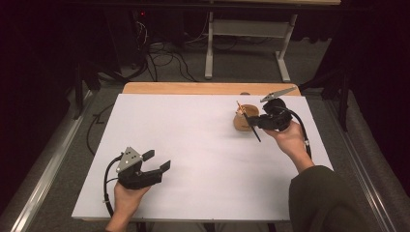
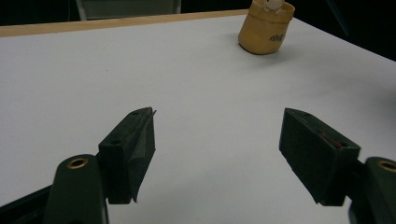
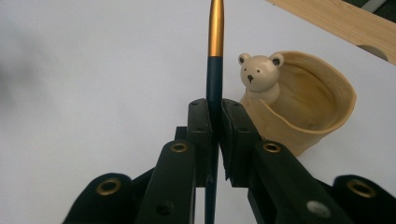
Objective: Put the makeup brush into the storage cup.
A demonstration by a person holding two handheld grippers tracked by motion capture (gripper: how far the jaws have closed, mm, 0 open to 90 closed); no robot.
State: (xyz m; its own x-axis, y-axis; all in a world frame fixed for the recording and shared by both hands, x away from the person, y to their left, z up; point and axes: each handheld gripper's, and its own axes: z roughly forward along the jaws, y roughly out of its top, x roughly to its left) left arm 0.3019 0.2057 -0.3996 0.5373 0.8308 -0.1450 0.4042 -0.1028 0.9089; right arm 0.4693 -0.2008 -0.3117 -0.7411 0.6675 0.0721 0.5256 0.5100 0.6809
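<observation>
Clearly pinched between the closed jaws of the right gripper (image 3: 215, 114): dark pen (image 3: 214, 79), long axis upright, gold tip upward, just left of the bear-trimmed wooden cup (image 3: 312, 105). Left gripper (image 2: 217, 140) wide open, empty, well apart.

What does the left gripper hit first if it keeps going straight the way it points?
Probably nothing close. The left gripper has open jaws aimed across bare white table. The wooden cup sits far ahead and right of that line, so it would likely pass it, though depth is hard to judge.
</observation>
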